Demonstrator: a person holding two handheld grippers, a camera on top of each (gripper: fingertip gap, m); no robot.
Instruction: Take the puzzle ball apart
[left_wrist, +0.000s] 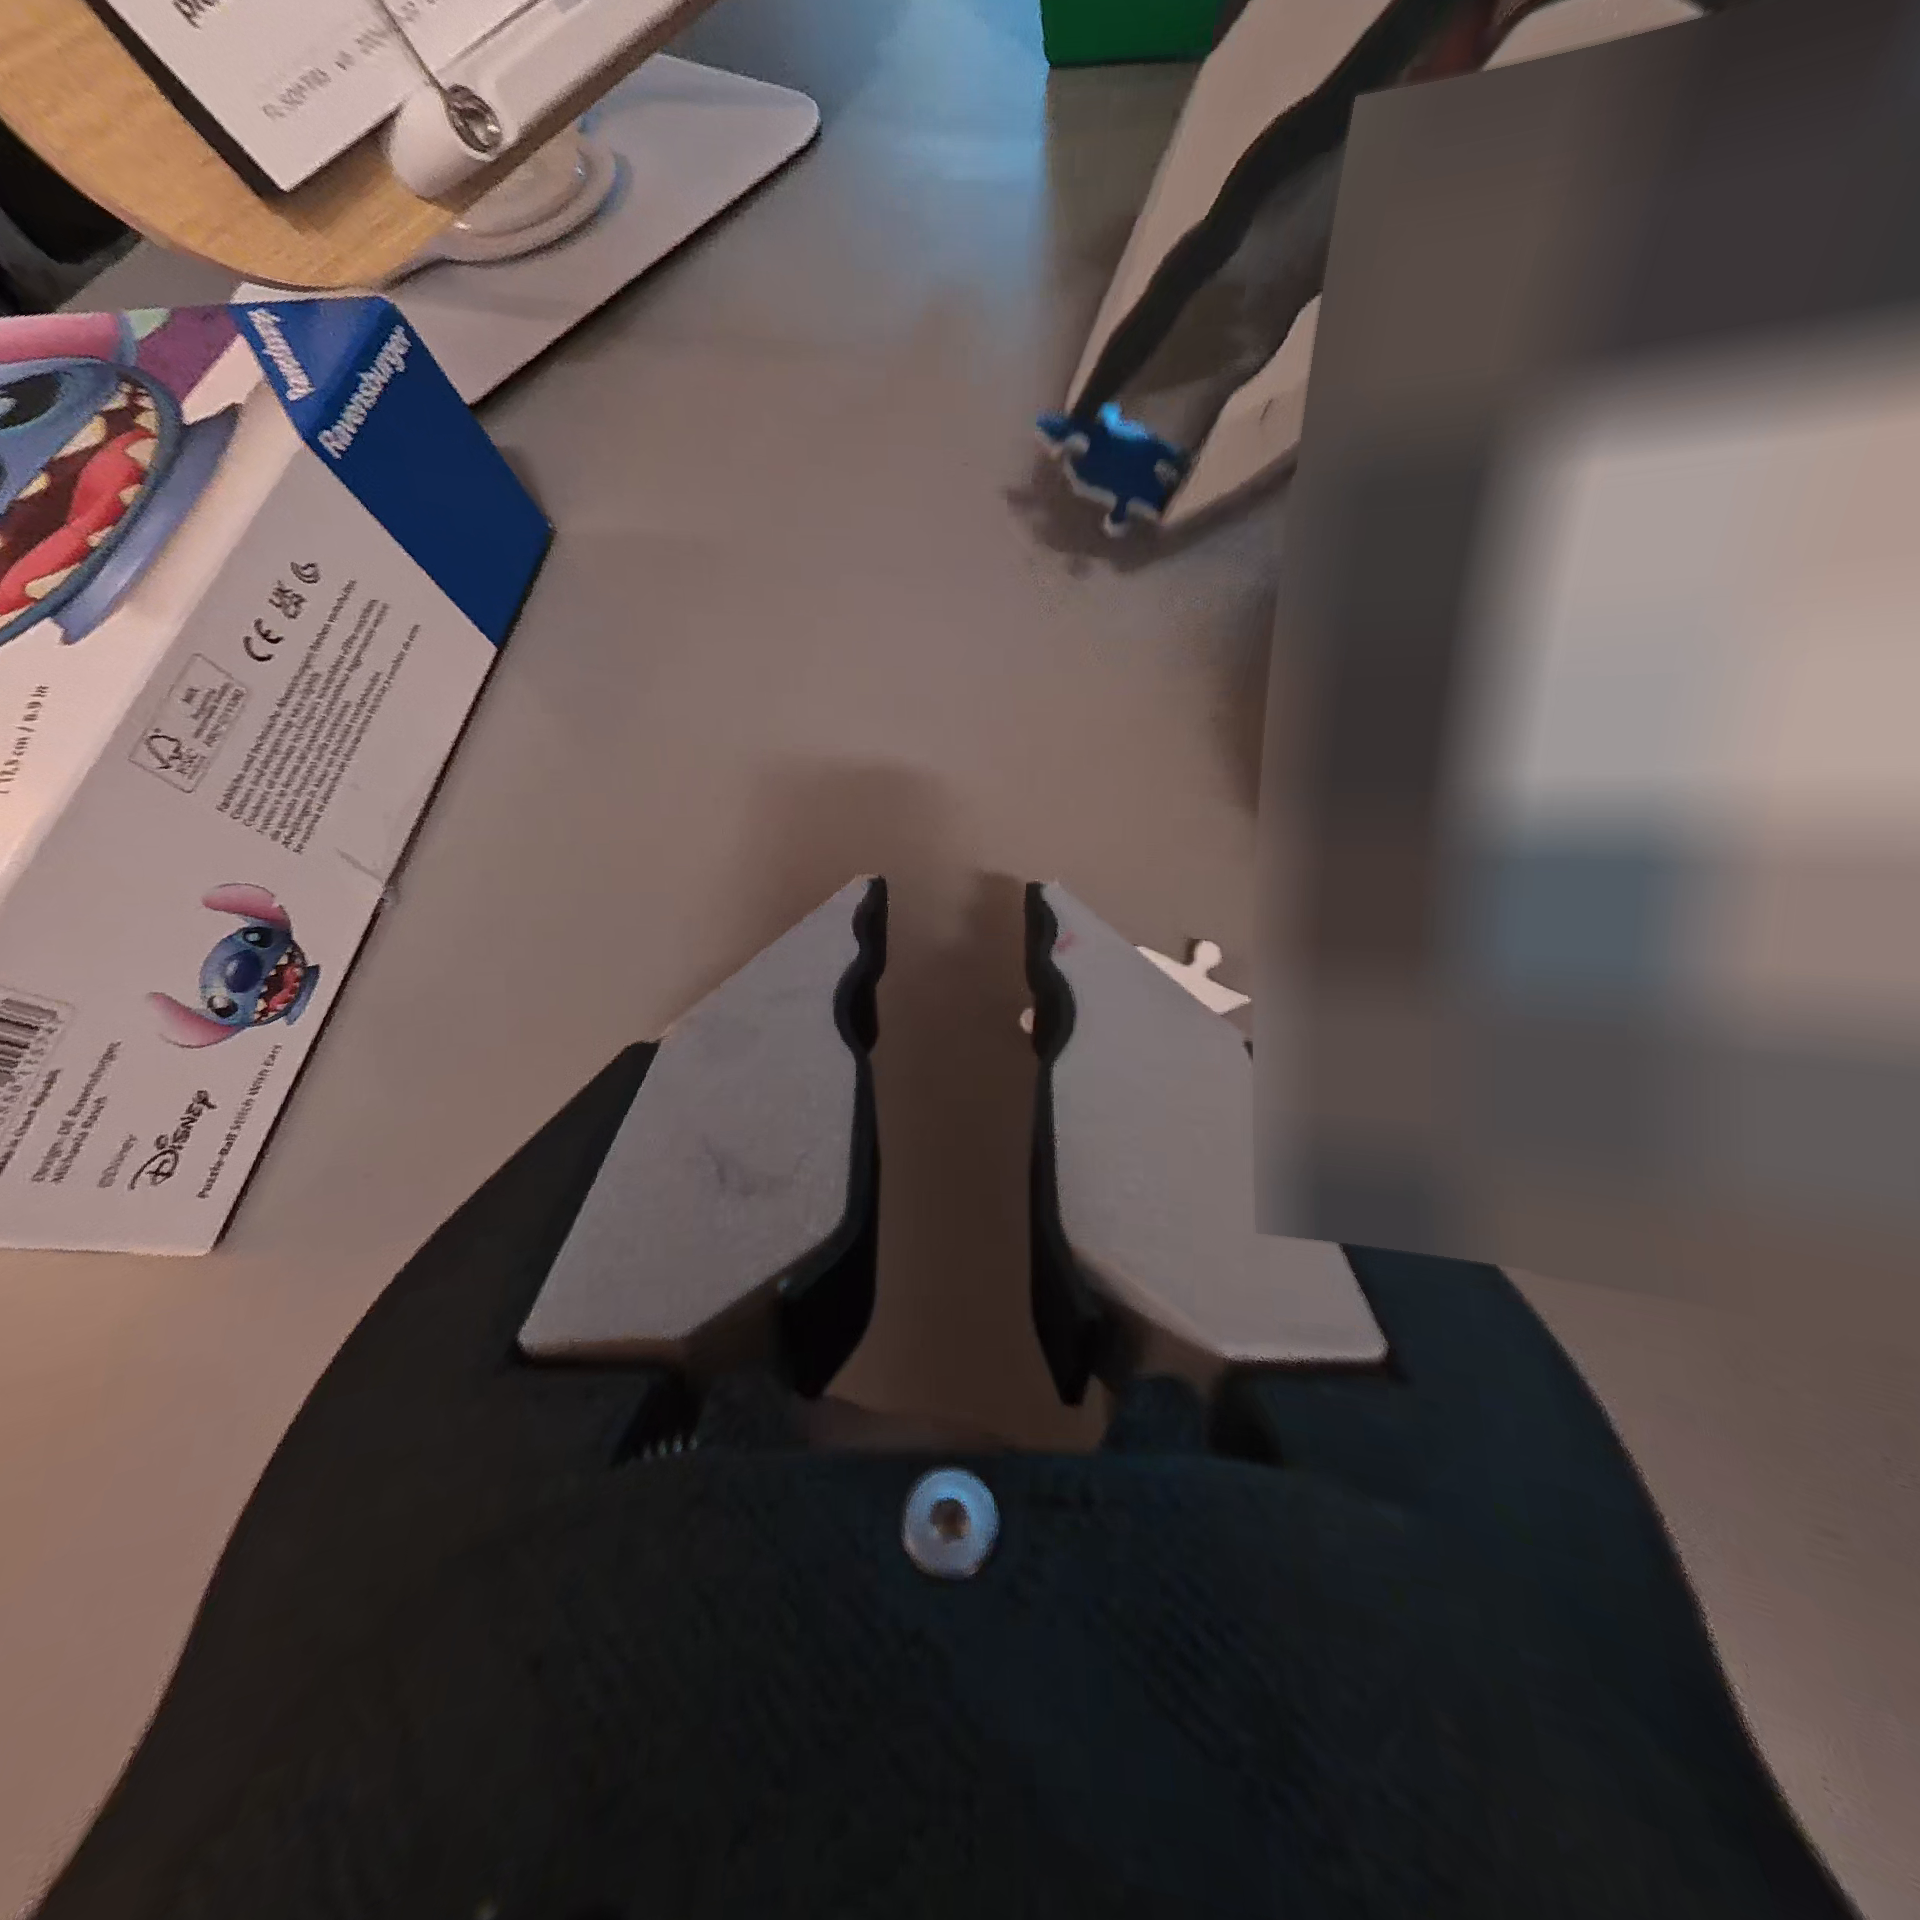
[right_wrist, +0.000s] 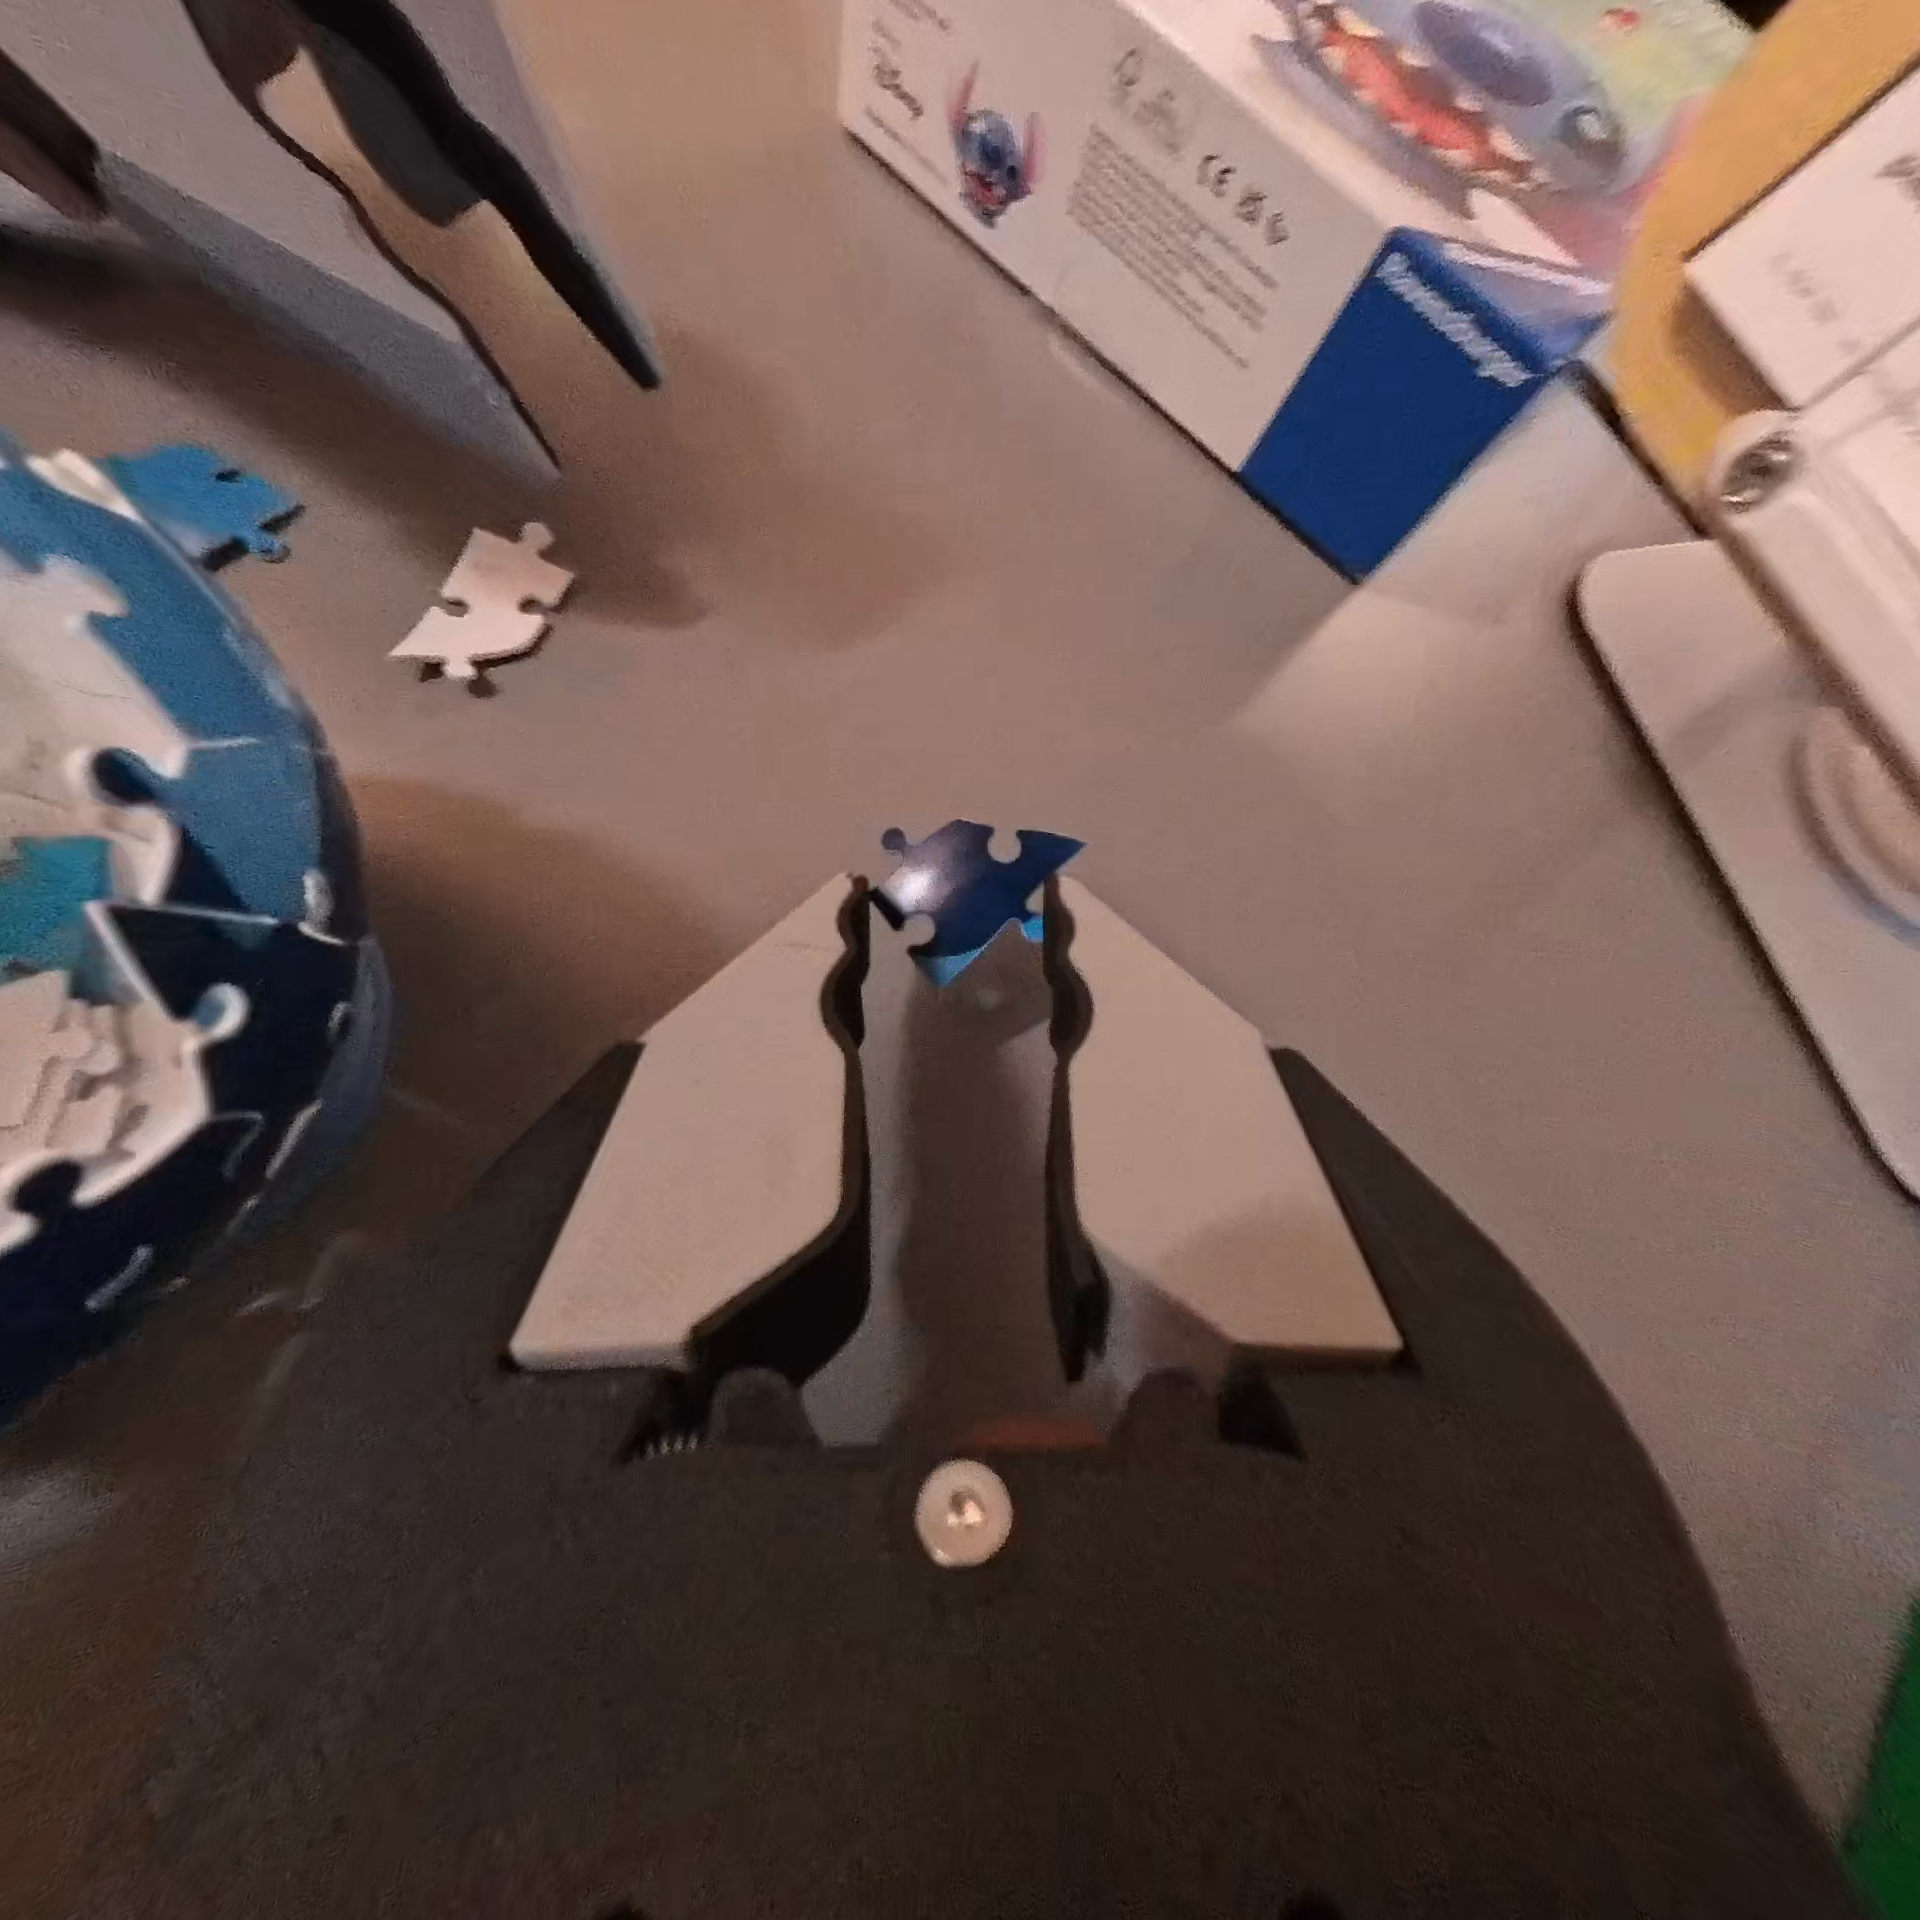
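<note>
Where our right gripper (right_wrist: 961, 894) ends, we find a dark blue puzzle piece (right_wrist: 971, 888) caught between the two fingertips, the jaws narrowed onto its edges and the piece tilted above the grey table (right_wrist: 1143, 727). In the left wrist view the same piece (left_wrist: 1117, 462) shows at the tips of that gripper, close over its own shadow on the table.

Just to the left of our right gripper sits a partly built puzzle ball (right_wrist: 156, 935) in blue and white, with gaps among its pieces. A little beyond it a white puzzle piece (right_wrist: 488, 608) lies face down on the table, and a light blue puzzle piece (right_wrist: 208, 504) lies near the ball's far side.

Our left gripper (left_wrist: 956, 899) hangs above bare table with its jaws set narrowly apart and nothing between the pads. The white puzzle piece (left_wrist: 1195, 971) peeps out just to the right of its right finger, partly hidden behind it.

Farther out, a puzzle box (right_wrist: 1299, 239) with a cartoon figure and a blue end panel lies flat. Beyond the box stands a white stand base (right_wrist: 1714, 790), carrying white cards on a wooden holder (left_wrist: 208, 208). At the far edge we see a green object (left_wrist: 1132, 31), too cropped to tell what it is.
</note>
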